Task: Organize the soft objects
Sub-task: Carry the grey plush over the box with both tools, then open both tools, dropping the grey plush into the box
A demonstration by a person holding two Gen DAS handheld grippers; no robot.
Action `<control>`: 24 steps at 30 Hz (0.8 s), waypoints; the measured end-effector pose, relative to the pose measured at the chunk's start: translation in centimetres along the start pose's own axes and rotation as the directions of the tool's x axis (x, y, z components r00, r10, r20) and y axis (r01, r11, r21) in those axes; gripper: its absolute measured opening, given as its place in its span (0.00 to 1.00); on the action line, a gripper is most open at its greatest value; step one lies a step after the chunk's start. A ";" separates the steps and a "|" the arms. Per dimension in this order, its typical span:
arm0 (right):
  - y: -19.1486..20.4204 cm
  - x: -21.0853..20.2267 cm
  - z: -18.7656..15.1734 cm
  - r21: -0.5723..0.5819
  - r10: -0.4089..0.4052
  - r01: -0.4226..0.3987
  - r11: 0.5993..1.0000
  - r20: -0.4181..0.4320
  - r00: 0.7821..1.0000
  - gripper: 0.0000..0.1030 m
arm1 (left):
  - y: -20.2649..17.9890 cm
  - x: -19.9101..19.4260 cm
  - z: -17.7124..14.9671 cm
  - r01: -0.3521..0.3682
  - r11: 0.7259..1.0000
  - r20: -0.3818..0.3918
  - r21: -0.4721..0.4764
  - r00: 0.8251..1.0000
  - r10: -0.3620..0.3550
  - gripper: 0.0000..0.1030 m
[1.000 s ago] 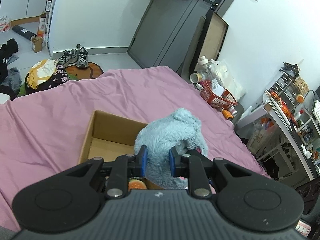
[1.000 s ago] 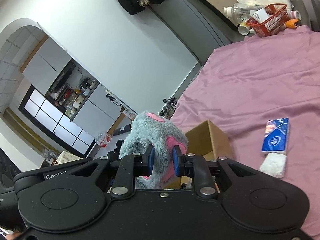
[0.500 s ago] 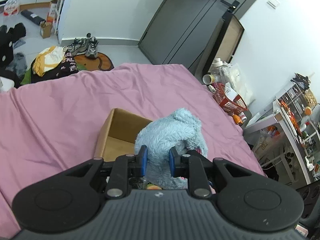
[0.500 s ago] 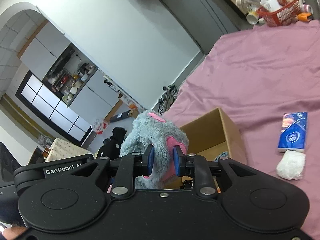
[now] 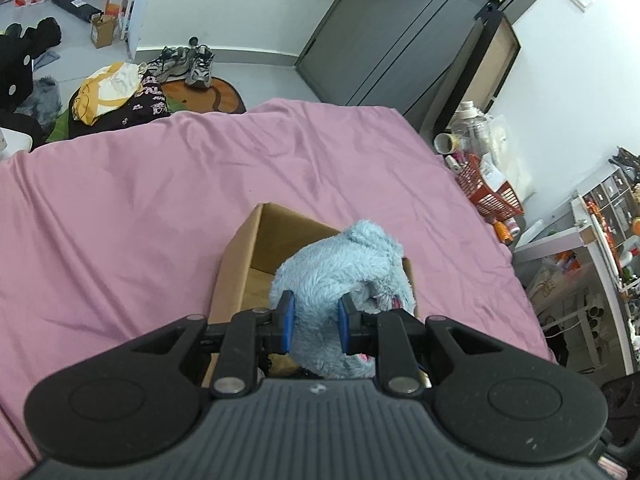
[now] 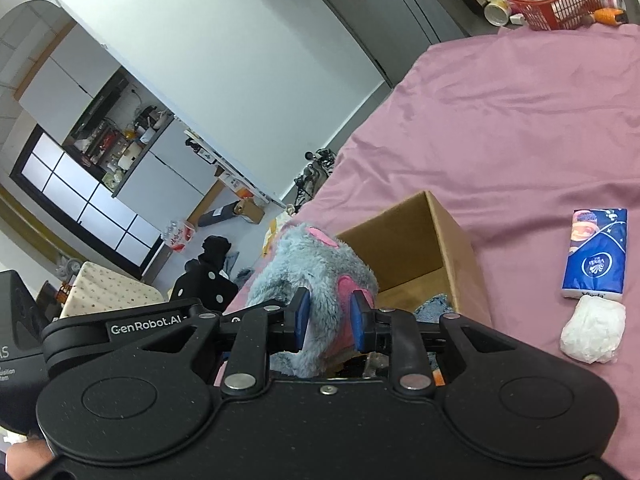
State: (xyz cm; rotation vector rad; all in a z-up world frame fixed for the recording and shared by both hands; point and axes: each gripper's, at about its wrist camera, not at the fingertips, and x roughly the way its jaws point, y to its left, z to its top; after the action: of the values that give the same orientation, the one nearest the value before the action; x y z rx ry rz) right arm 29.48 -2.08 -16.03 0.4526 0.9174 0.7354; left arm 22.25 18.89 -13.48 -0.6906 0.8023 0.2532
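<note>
A fluffy light-blue plush toy with pink patches is held by both grippers above an open cardboard box on the pink bed. My left gripper is shut on the plush. My right gripper is shut on the same plush, near a pink patch. In the right wrist view the box sits just behind the plush, with some blue fabric inside. Most of the box's inside is hidden by the plush and the grippers.
A blue tissue pack and a white crumpled wad lie on the pink bedsheet right of the box. A red basket with bottles stands off the bed's far right. Clothes and shoes lie on the floor beyond.
Both grippers have drawn back and up with the plush still held; the box now looks smaller and farther in both views.
</note>
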 end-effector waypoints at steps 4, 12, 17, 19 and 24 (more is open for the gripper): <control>-0.2 0.1 0.1 0.013 -0.003 0.003 1.000 -0.004 1.000 0.23 | 0.0 0.8 0.3 0.002 1.000 -0.032 -0.011 0.999 -0.002 0.23; -0.3 -1.6 0.5 0.040 0.005 -0.006 0.999 0.011 1.000 0.23 | -1.3 -0.3 0.7 -0.057 0.998 0.002 0.042 0.998 0.057 0.33; -0.1 -3.4 1.0 0.035 -0.022 0.021 0.999 0.027 0.999 0.32 | -2.0 -1.3 0.6 -0.075 0.996 0.018 0.051 0.997 0.074 0.38; -0.3 -4.2 1.2 0.033 -0.032 0.030 0.999 0.033 0.999 0.39 | -2.5 -1.8 0.3 -0.086 0.994 0.025 0.063 0.996 0.084 0.44; -0.9 -6.2 1.6 0.048 -0.060 0.058 0.997 0.042 0.997 0.46 | -4.1 -3.3 -0.1 -0.099 0.990 0.056 0.099 0.994 0.094 0.59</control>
State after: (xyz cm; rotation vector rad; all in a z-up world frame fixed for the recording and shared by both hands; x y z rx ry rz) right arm 28.70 -7.38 -12.35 0.4790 0.9055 0.6487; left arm 21.78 15.86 -9.20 -0.5478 0.7949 0.3144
